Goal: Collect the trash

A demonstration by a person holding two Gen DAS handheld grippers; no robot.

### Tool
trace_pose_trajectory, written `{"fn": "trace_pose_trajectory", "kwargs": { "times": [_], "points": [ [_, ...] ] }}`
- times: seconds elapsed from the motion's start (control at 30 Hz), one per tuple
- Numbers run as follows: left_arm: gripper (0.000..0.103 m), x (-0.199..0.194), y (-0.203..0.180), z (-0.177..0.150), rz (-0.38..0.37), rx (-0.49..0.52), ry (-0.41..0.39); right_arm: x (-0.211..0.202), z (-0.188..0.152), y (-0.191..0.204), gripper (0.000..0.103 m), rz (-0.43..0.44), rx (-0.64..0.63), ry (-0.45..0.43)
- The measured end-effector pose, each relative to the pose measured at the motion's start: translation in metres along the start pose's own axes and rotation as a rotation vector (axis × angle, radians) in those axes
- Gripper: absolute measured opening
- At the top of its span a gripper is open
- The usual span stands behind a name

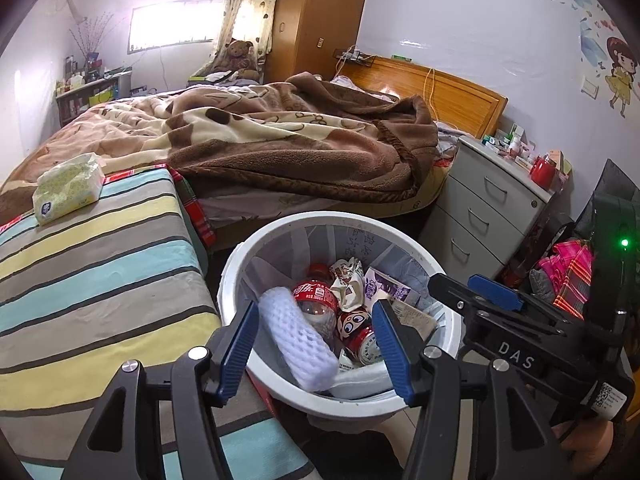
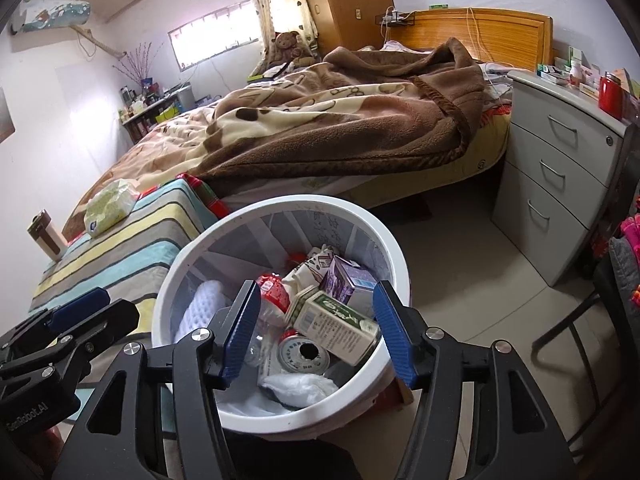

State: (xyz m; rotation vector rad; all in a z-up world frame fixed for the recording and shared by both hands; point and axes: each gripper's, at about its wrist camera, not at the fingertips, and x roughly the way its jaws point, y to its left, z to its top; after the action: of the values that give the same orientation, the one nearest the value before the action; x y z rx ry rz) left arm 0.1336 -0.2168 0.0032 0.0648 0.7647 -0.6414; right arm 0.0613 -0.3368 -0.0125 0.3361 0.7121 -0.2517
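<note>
A white trash bin (image 1: pixel 234 276) stands on the floor beside the striped bench; it also shows in the right wrist view (image 2: pixel 396 256). Inside lie a white foam net sleeve (image 1: pixel 298 340), a red cola bottle (image 1: pixel 316 294), a red can (image 1: pixel 360 338), a purple carton (image 2: pixel 348 280) and a green-and-white box (image 2: pixel 336 326). My left gripper (image 1: pixel 316 340) is open and empty over the bin's near side. My right gripper (image 2: pixel 316 328) is open and empty over the bin, and shows at the right of the left wrist view (image 1: pixel 472 292).
A striped bench (image 1: pixel 100 280) on the left carries a green tissue pack (image 1: pixel 68 188) and a brown-white cup (image 2: pixel 46 236). A bed with a brown blanket (image 1: pixel 280 140) lies behind. A grey drawer unit (image 1: pixel 492 208) stands right. A dark chair (image 2: pixel 580 320) is at far right.
</note>
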Motion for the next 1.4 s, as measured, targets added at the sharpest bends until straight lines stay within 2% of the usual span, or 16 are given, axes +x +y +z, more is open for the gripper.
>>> {"fn": "trace_pose_trajectory", "kwargs": {
  "times": [0.53,0.73,0.8,0.83,1.03,1.2,1.4],
  "points": [
    [0.059,-0.048,0.016,-0.023,0.092,-0.037,-0.071,-0.025,-0.017,0.024,0.060,0.050,-0.060,-0.058],
    [0.059,-0.073,0.021,-0.041,0.209,-0.022,-0.111,-0.043,-0.028,0.037,0.062,0.093,-0.086,-0.102],
    [0.059,-0.082,0.024,-0.049,0.235,-0.033,-0.118,-0.048,-0.032,0.042,0.072,0.109,-0.093,-0.115],
    [0.059,-0.087,0.026,-0.053,0.249,-0.039,-0.123,-0.049,-0.033,0.043,0.073,0.116,-0.097,-0.118],
    [0.059,-0.113,0.034,-0.071,0.349,-0.064,-0.167,-0.057,-0.043,0.058,0.073,0.159,-0.127,-0.131],
    [0.059,-0.125,0.040,-0.086,0.383,-0.075,-0.172,-0.065,-0.051,0.063,0.073,0.197,-0.134,-0.152],
    [0.059,-0.132,0.041,-0.097,0.396,-0.087,-0.184,-0.067,-0.058,0.065,0.073,0.187,-0.141,-0.165]
  ]
}}
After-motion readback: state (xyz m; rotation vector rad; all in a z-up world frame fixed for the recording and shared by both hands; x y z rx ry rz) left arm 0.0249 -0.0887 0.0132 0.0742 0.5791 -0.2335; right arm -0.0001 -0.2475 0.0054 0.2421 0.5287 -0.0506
